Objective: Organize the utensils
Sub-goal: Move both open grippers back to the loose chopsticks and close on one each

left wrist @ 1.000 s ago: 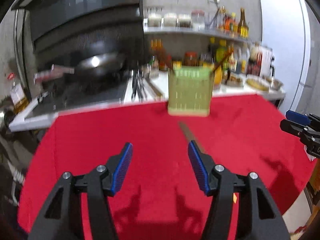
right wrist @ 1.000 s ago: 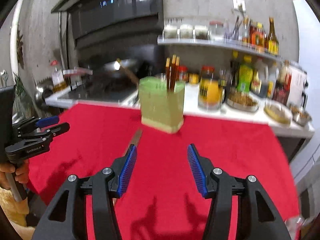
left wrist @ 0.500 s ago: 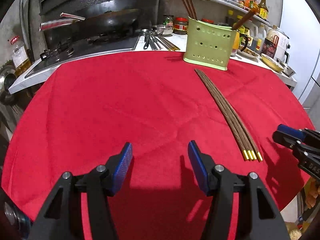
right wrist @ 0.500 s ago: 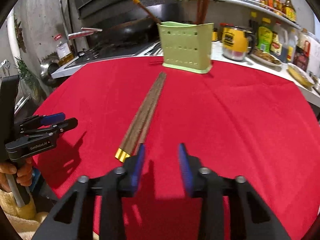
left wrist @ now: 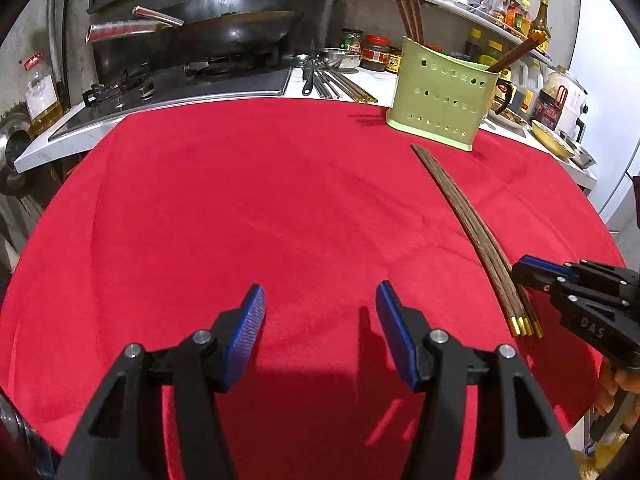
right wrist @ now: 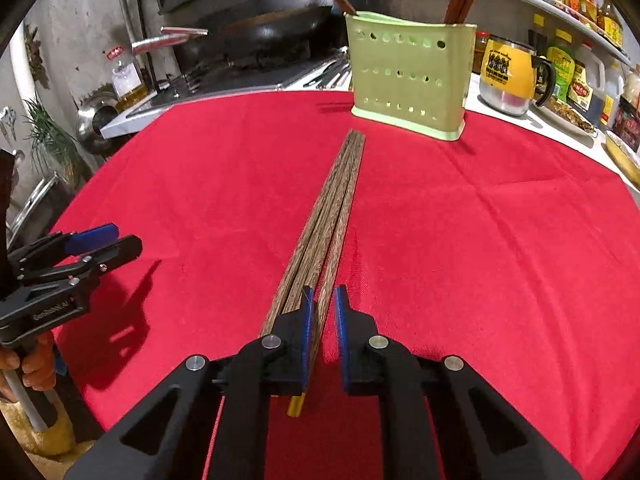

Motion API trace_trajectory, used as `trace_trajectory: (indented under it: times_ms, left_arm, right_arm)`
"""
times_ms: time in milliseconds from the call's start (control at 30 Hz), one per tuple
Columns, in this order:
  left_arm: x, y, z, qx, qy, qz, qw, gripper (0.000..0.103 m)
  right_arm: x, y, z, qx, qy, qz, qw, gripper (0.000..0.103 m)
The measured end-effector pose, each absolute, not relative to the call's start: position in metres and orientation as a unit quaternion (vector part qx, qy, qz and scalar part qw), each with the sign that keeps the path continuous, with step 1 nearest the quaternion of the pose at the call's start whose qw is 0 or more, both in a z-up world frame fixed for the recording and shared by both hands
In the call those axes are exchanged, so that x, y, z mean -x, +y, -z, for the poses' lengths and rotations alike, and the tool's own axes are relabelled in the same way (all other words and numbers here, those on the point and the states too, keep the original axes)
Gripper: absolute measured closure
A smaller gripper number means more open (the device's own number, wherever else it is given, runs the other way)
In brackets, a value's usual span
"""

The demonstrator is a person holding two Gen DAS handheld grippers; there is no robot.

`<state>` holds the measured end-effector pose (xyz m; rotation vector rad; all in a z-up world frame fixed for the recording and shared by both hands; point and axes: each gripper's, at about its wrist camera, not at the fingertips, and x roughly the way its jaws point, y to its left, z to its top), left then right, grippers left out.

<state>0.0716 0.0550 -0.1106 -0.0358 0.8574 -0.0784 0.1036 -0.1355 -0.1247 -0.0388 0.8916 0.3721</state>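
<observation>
Several dark wooden chopsticks with gold ends (right wrist: 334,208) lie in a bundle on the red cloth (right wrist: 480,240), pointing toward a green perforated utensil holder (right wrist: 408,80) that holds a few chopsticks upright. My right gripper (right wrist: 324,300) is low over the bundle's near end, its jaws narrowed to a small gap with one chopstick between them; the pads do not clearly press it. My left gripper (left wrist: 320,308) is open and empty over bare cloth, left of the bundle (left wrist: 476,236). The holder also shows in the left wrist view (left wrist: 440,96).
Behind the cloth is a stove with a black wok (left wrist: 224,36), loose metal utensils (left wrist: 332,80) on the white counter, a yellow mug (right wrist: 508,76), and bottles and jars (right wrist: 572,72) on the counter and shelf. The table edge is near both grippers.
Both grippers have tilted down toward the table. My right gripper has narrowed its jaws and moved forward over the gold-tipped end of the chopstick bundle. The left stays open.
</observation>
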Motion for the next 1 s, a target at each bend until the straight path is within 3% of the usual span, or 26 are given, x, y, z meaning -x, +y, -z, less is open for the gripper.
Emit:
trace_trajectory:
  times_ms: [333, 733, 1000]
  left_arm:
    - [-0.072, 0.043, 0.108, 0.016, 0.418, 0.053, 0.907, 0.046]
    - [-0.080, -0.012, 0.106, -0.003, 0.426, 0.126, 0.896, 0.047]
    - [-0.098, -0.046, 0.113, 0.014, 0.449, 0.171, 0.877, 0.070]
  right_arm:
    - [-0.115, -0.141, 0.127, 0.036, 0.432, -0.157, 0.887, 0.095]
    - [-0.090, -0.216, 0.131, -0.016, 0.430, -0.101, 0.897, 0.096]
    - [-0.084, -0.249, 0.131, -0.028, 0.423, -0.070, 0.903, 0.094]
